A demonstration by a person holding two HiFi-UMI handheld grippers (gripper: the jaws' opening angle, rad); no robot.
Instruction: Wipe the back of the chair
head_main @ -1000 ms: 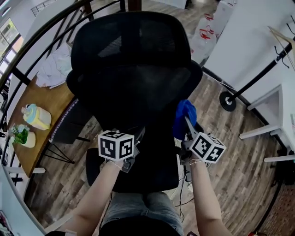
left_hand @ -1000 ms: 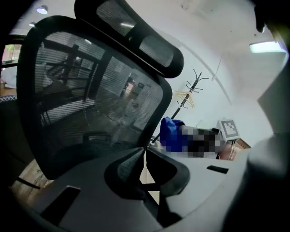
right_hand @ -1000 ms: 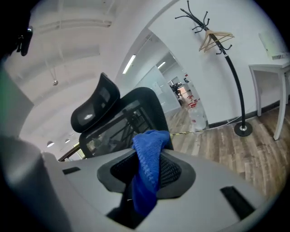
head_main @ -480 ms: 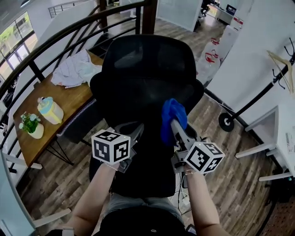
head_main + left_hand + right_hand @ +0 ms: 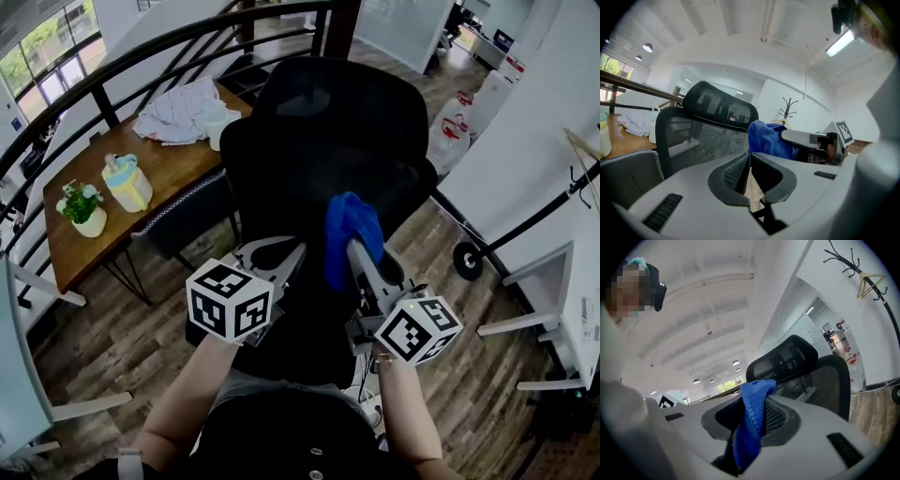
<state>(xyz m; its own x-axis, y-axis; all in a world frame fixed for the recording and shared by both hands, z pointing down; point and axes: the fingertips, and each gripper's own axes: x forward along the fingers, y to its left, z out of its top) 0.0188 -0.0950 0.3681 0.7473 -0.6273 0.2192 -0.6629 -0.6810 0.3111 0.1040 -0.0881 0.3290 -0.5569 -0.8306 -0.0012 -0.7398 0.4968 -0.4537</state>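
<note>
A black mesh office chair (image 5: 319,159) stands with its back toward me, headrest (image 5: 328,94) on top. My right gripper (image 5: 356,248) is shut on a blue cloth (image 5: 349,230), and the cloth is held up against the middle of the chair back. From the right gripper view the cloth (image 5: 752,420) hangs between the jaws with the chair back (image 5: 825,376) just beyond. Lower left of the cloth, my left gripper (image 5: 289,253) is shut and holds nothing. The left gripper view shows its closed jaws (image 5: 749,159), the chair (image 5: 689,136) and the cloth (image 5: 766,138) to the right.
A wooden table (image 5: 169,169) at the left bears a potted plant (image 5: 84,208), a yellow jug (image 5: 127,183) and a white crumpled cloth (image 5: 183,98). A black curved railing (image 5: 112,70) runs behind it. A coat stand base (image 5: 466,261) and white furniture (image 5: 562,309) stand at the right.
My right gripper has lifted the blue cloth from the chair back's lower right edge up and left onto the middle of the back. The left gripper has stayed low.
</note>
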